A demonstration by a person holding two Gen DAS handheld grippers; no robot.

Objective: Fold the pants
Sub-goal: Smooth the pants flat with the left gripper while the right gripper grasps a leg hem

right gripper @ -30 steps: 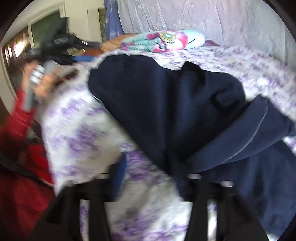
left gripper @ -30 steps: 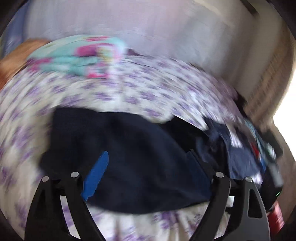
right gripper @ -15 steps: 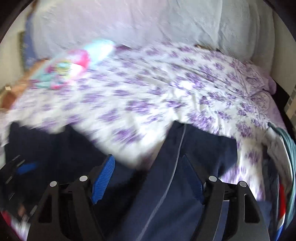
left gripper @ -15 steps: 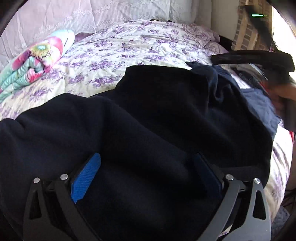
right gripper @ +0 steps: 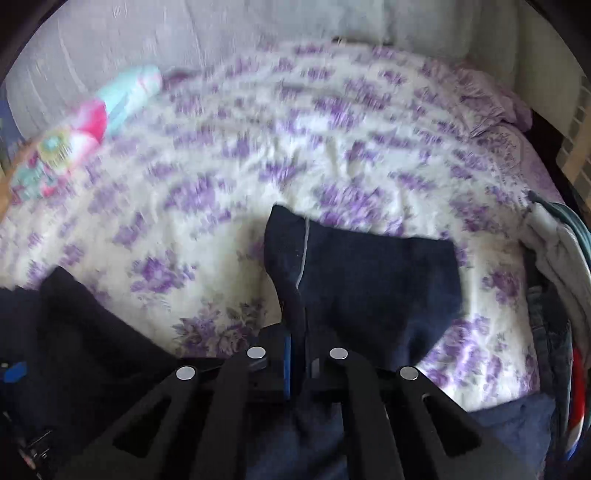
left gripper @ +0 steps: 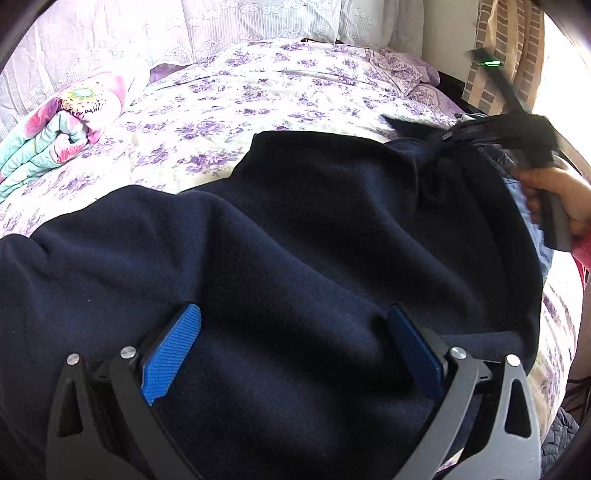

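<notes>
Dark navy pants (left gripper: 314,240) lie spread across the bed with the purple-flowered sheet (left gripper: 258,96). My left gripper (left gripper: 295,332) is open, its blue pads pressed down on the pants fabric near the front edge. My right gripper (right gripper: 297,345) is shut on a raised navy flap of the pants (right gripper: 362,273) with a pale seam line. In the left wrist view the right gripper (left gripper: 436,142) shows at the far right, held by a hand, pinching the pants' far end.
A folded floral blanket (left gripper: 62,133) lies at the bed's left. White pillows (left gripper: 288,18) line the headboard. A pile of other clothes (right gripper: 554,288) sits at the bed's right edge. A brick wall (left gripper: 509,48) stands at the right.
My right gripper has closed on the pants flap; half a second ago it was open. The left gripper has stayed on the pants, open.
</notes>
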